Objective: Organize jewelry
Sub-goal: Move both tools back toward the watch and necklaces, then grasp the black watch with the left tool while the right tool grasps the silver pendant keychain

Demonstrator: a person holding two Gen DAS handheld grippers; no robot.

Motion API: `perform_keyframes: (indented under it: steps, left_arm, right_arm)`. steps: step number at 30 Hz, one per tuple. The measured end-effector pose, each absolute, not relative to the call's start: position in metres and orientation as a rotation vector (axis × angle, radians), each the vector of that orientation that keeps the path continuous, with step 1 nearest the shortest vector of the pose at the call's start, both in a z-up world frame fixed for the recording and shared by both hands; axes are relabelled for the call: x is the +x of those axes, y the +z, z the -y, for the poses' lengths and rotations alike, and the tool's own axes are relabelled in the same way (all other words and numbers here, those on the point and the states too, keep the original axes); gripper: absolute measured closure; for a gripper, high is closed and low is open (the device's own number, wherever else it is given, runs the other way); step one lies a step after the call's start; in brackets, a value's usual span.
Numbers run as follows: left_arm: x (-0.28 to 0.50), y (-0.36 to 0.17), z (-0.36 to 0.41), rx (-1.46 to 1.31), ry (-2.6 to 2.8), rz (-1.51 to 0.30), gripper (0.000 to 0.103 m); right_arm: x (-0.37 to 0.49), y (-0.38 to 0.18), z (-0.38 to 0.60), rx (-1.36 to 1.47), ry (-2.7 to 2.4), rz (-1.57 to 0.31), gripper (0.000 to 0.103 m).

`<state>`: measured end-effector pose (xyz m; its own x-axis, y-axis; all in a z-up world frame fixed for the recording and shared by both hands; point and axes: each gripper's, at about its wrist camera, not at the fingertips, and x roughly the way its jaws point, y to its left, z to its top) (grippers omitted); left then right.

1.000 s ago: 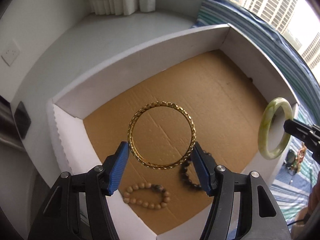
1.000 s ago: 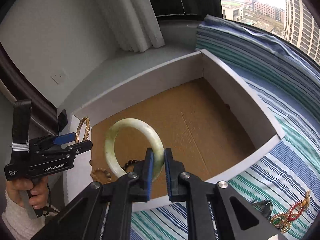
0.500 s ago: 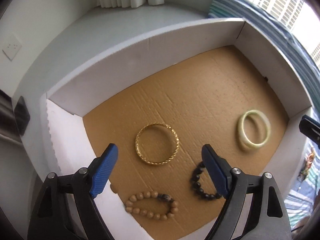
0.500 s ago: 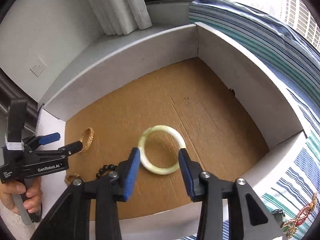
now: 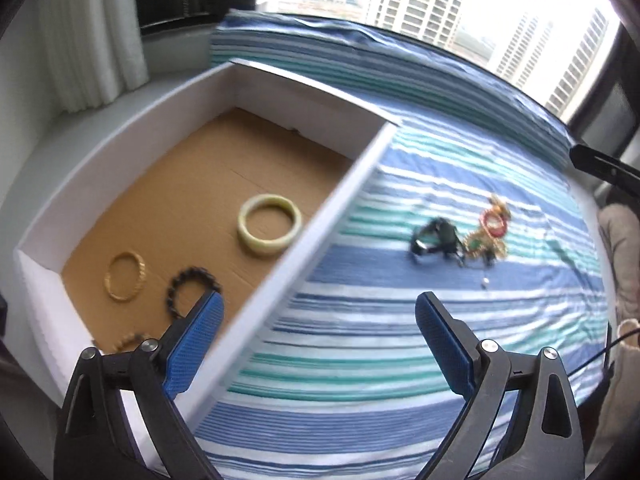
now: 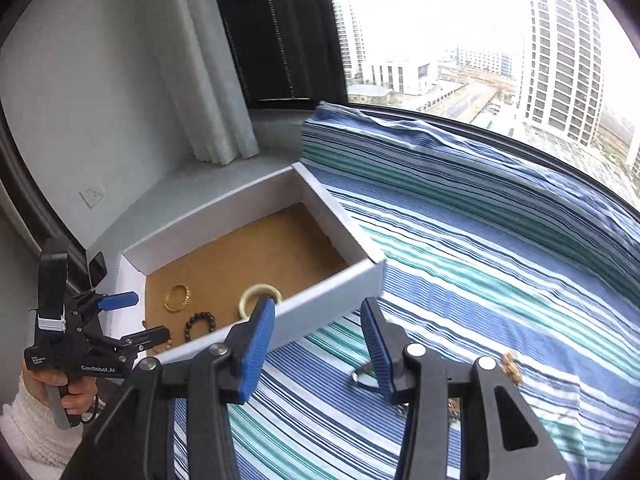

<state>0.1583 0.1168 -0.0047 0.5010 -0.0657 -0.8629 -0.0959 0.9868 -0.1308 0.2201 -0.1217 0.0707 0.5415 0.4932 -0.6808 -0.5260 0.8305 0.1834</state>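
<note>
A white-walled cardboard box (image 5: 312, 120) holds a pale green bangle (image 5: 269, 230), a gold bangle (image 5: 125, 276), a black bead bracelet (image 5: 192, 290) and a half-hidden wooden bead bracelet (image 5: 128, 342). My left gripper (image 5: 320, 304) hangs over the box's front wall and the striped cloth, its jaws opening with nothing between them. My right gripper (image 6: 318, 308) hovers above the same wall, jaws also opening and empty. A tangled pile of jewelry (image 5: 476, 236) lies on the cloth to the right. The right wrist view shows the box (image 6: 224, 216), the green bangle (image 6: 260, 298), the gold bangle (image 6: 178, 298) and the left gripper (image 6: 138, 318).
A blue, teal and white striped cloth (image 6: 480, 260) covers the surface to the right of the box. A grey ledge with a white curtain (image 6: 208, 92) lies behind the box. A window with tall buildings runs along the back. A hand (image 6: 68, 392) holds the left gripper.
Both bangles were held above the box, then let go onto its floor. Both grippers opened and have swung right, from over the box toward the striped cloth.
</note>
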Motion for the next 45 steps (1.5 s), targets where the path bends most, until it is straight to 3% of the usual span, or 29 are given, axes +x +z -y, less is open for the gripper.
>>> perform_keyframes:
  steps: [8, 14, 29, 39, 45]
  left_arm:
    - [0.139, -0.095, -0.021, -0.096, -0.104, -1.242, 0.006]
    - [0.140, -0.102, -0.005, -0.071, -0.106, -1.277, 0.006]
    - [0.192, -0.093, 0.006, -0.065, -0.136, -1.297, 0.006]
    - [0.308, -0.084, 0.014, -0.239, -0.176, -1.426, 0.007]
    - [0.344, -0.108, 0.021, -0.262, -0.145, -1.501, 0.011]
  right_arm:
    - [0.181, -0.037, 0.228, 0.106, 0.385, -0.959, 0.057]
    - [0.160, -0.103, 0.271, 0.210, 0.317, -1.096, 0.057]
    - [0.172, -0.108, 0.253, 0.205, 0.371, -1.132, 0.057]
    - [0.279, -0.125, 0.248, 0.306, 0.376, -1.310, 0.057]
    - [0.314, -0.135, 0.223, 0.178, 0.351, -1.354, 0.057]
